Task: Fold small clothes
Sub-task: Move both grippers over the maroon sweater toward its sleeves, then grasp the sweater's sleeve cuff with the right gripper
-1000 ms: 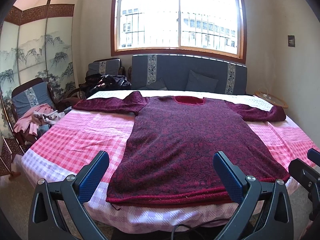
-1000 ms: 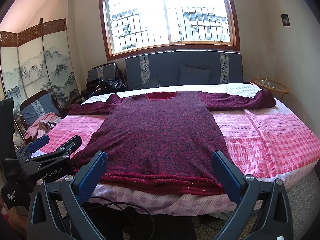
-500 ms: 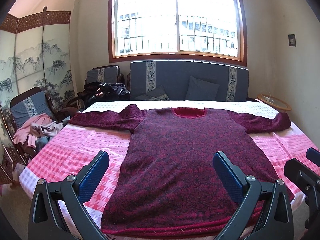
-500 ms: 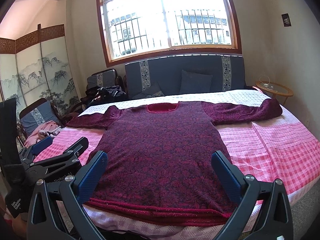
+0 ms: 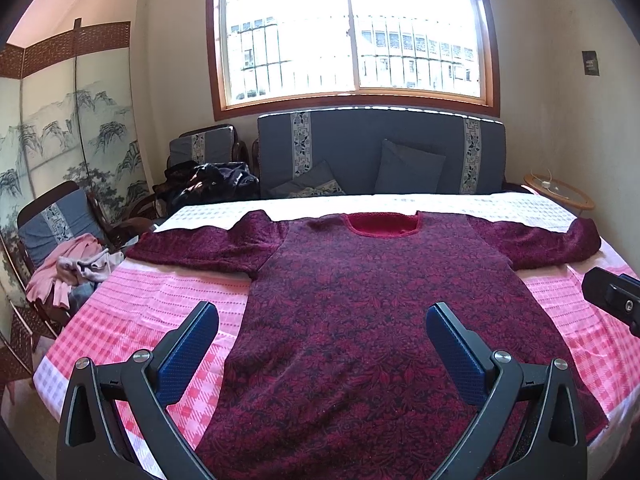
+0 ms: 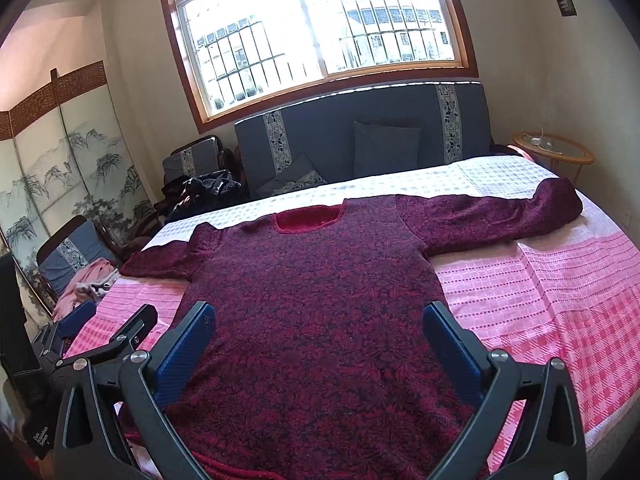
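I have a dark red patterned sweater [image 5: 360, 320] spread flat, front up, on a bed covered by a pink-and-white checked sheet [image 5: 160, 300]. It fills the middle of both wrist views, with both sleeves stretched out sideways toward the frame edges and the plain red neckline [image 5: 382, 224] just above centre.

My left gripper [image 5: 322, 344] sits at the bottom of its own view, jaws spread wide and empty, its blue pads [image 5: 188, 352] framing the lower body of the sweater. In the right wrist view the same tool shows at the lower left [image 6: 102, 330], beside the sweater's edge.

My right gripper [image 6: 316, 344] is likewise spread wide with nothing between its fingers, hovering over the lower half of the garment; I see part of it at the right edge of the left wrist view [image 5: 612, 300].

Beyond the bed, in the upper half of the frame, stand a blue-grey sofa [image 5: 380, 148] under a barred window [image 5: 352, 36], a painted folding screen [image 5: 68, 128] at the left, a chair heaped with pink clothes [image 5: 68, 268], and a round side table [image 5: 560, 192] at the right.
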`<state>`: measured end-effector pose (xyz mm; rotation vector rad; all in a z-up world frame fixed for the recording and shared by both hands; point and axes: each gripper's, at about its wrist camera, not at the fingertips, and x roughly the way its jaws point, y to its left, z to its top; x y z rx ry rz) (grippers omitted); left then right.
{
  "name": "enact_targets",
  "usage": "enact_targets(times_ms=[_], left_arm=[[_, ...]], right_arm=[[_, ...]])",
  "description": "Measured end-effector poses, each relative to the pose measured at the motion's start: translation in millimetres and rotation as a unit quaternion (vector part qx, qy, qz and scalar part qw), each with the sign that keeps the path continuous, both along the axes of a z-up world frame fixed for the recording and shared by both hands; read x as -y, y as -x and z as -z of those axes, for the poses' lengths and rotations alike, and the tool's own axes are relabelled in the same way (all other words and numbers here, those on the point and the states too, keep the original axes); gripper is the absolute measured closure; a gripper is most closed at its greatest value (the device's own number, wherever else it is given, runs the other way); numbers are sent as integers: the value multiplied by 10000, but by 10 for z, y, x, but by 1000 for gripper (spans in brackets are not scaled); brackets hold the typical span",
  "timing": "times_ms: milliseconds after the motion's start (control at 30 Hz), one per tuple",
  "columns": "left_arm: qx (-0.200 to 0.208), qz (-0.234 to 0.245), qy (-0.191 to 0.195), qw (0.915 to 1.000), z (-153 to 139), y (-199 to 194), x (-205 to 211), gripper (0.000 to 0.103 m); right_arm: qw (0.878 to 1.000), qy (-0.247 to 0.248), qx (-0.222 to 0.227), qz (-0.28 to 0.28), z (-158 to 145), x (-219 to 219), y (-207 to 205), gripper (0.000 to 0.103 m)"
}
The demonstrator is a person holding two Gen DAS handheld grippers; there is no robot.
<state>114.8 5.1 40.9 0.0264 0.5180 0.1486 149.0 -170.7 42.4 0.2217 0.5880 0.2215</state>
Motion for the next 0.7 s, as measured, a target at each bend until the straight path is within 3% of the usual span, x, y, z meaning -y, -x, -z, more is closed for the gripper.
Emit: enact_targets(times_ms=[67, 200, 267, 433, 600, 700], left_arm=[[-33, -9, -32, 10000, 39, -116, 15, 0], [-46, -41, -79, 9999, 203, -360, -15, 0], [-181, -7, 34, 9998, 330, -485, -62, 0], [-495, -55, 462, 9977, 654, -688, -222, 0], [-629, -69, 629, 9960, 889, -745, -271, 0], [-709, -52, 580, 9958, 990, -762, -250, 0]], right_arm=[[9997, -122, -188, 65, 90, 152, -215, 5], [9958, -366, -617, 571, 308, 754, -657, 24], [9902, -483, -764, 1062, 432, 1175, -866, 24], [9639, -766, -955, 2366, 693, 2389, -1286, 24], [9279, -2233, -1186, 2742, 1044, 3516, -1710, 24], [9152, -2498, -1255, 2903, 1178, 3890, -1922, 24]])
